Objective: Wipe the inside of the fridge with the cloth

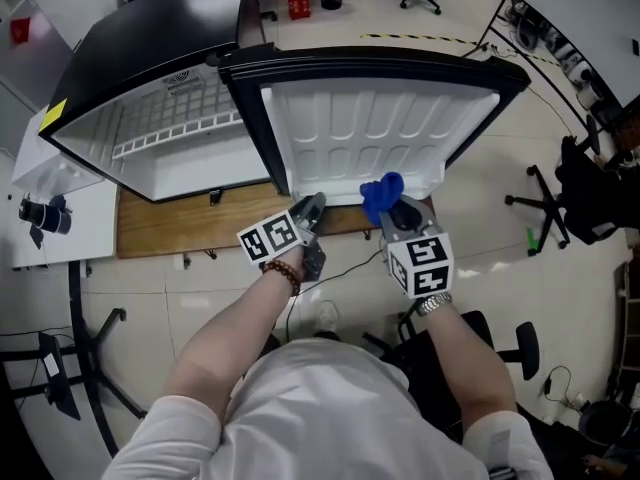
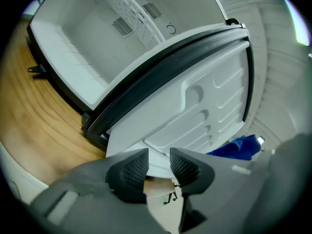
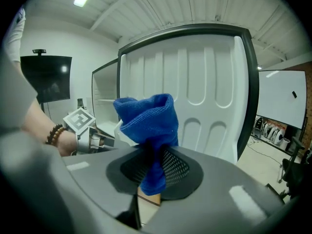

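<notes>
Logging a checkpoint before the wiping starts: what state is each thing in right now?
fridge: interior exposed, standing on the wooden table
fridge door: swung wide open
cloth: bunched up, clamped in the jaws
right gripper: shut on the cloth
left gripper: open, holding nothing

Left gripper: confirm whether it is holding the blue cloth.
No, the left gripper has open jaws with nothing pinched; the blue cloth sits clamped in the right gripper.

The left claw [image 2: 158, 161], jaws apart, faces the open fridge door [image 2: 204, 106], blue cloth [image 2: 239, 147] at right.
</notes>
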Demonstrator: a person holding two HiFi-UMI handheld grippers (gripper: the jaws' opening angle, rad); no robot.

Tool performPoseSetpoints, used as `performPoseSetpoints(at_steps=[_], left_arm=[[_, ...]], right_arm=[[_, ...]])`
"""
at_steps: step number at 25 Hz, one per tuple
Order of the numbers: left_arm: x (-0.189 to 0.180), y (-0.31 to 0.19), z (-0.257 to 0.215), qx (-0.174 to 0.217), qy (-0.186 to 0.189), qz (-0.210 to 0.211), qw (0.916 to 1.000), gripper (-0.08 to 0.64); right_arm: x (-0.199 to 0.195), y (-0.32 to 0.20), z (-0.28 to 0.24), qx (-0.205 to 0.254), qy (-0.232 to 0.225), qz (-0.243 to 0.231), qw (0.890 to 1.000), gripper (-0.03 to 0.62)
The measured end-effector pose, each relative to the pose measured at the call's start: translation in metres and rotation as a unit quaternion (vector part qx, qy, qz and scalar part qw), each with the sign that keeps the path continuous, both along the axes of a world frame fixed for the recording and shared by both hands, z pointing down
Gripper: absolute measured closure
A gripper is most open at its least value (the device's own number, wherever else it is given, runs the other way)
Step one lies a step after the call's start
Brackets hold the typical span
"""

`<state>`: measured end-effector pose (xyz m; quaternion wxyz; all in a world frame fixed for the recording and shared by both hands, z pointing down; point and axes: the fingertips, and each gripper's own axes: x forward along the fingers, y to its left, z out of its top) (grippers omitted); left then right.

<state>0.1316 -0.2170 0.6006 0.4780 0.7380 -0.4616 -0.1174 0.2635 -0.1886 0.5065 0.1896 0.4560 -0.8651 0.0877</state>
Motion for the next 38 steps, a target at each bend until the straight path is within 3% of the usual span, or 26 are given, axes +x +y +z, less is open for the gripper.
performPoseSetpoints(at_steps=[6, 13, 27, 38], left_arm=[[-0.001, -0.008, 0.002, 0.010, 0.042, -0.029, 0.9986, 0.430], [-0.003, -0.014, 0.000, 0.026, 0.067, -0.056, 0.9958, 0.480], [0.005, 0.015, -0.005, 0.058, 0.020, 0.016, 0.9980, 0.476], [0.004, 0.027, -0.047, 0.093, 0.041, 0.050, 0.9935, 0.476]], right_arm=[[-0.005, 0.002, 0.004, -0.006, 0.003, -0.010, 1.000, 0.535], [-0.006, 0.004, 0.010, -0.016, 0.003, -0.010, 1.000, 0.535], [-0.017, 0.012, 0.007, -0.018, -0.019, -0.026, 0.999, 0.535], [-0.049, 0.017, -0.026, 0.011, -0.054, -0.053, 0.997, 0.535]])
